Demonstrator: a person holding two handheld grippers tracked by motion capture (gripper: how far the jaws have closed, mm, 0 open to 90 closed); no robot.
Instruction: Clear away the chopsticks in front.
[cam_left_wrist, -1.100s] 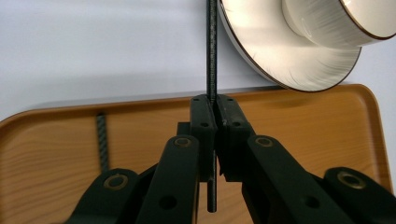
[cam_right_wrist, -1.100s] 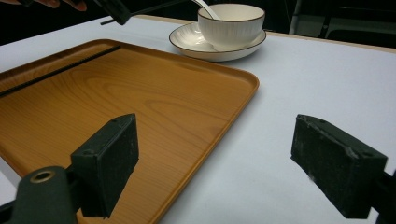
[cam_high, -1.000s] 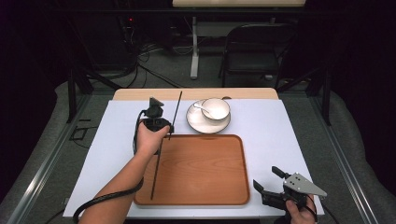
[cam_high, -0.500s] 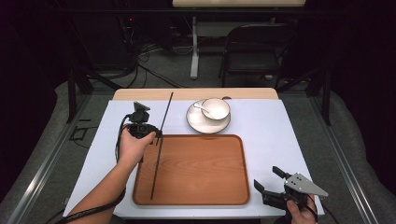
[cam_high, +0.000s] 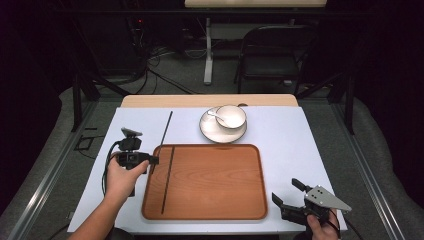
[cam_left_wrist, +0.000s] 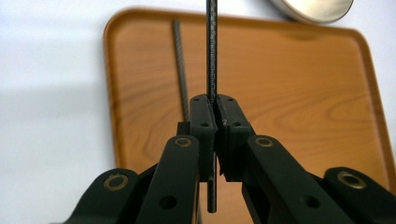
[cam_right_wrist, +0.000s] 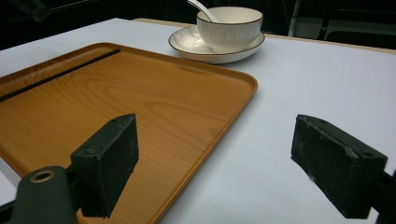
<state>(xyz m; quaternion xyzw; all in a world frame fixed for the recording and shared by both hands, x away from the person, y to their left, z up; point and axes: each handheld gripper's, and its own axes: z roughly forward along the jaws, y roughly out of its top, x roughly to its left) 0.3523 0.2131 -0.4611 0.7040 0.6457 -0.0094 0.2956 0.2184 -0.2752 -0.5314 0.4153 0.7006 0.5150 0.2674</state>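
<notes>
A thin black stick (cam_high: 166, 127) slants over the white table, and my left gripper (cam_high: 155, 161) is shut on its near end just off the left rim of the wooden tray (cam_high: 215, 182). In the left gripper view the jaws pinch this stick (cam_left_wrist: 210, 46), which runs straight up past the left gripper (cam_left_wrist: 215, 105). A second black stick (cam_high: 167, 180) lies flat in the tray along its left side, also seen as the stick (cam_left_wrist: 180, 60) and the stick (cam_right_wrist: 60, 72). My right gripper (cam_high: 285, 190) stands open by the tray's near right corner, with nothing between its pads (cam_right_wrist: 107, 161).
A white bowl (cam_high: 231, 116) with a spoon (cam_high: 216, 116) in it sits on a saucer (cam_high: 212, 131) behind the tray. The white mat (cam_high: 305, 150) has bare room right of the tray. A chair (cam_high: 272, 55) stands beyond the table.
My left gripper has moved left and back toward the person with the stick in it. The right gripper has stayed put.
</notes>
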